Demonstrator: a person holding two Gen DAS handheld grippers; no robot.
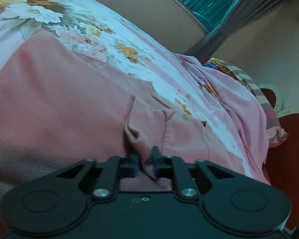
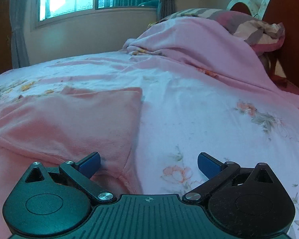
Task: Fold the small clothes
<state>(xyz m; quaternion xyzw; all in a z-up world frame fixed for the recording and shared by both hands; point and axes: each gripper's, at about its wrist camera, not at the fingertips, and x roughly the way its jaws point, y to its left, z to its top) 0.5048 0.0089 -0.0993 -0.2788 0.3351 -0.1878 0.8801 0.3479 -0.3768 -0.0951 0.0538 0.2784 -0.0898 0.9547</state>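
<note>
Pink garment [image 1: 59, 99] on floral bedsheet [image 2: 199, 109]; bunched pink blanket [image 2: 189, 39] beyond.

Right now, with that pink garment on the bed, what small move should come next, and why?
Probably lift the left gripper, which pinches a bunched fold of the pink garment, and carry it across. The right gripper stands open over the garment's edge, holding nothing.

I see a salmon-pink garment [image 2: 69, 123] on my pale pink bedsheet [image 2: 209, 119], printed with orange, white and yellow flowers. Both grippers are black with blue pads [image 2: 208, 166]. The pillow [image 2: 257, 31] is pink and grey striped, the headboard [image 2: 289, 20] reddish-brown, the curtains [image 2: 18, 29] grey.
</note>
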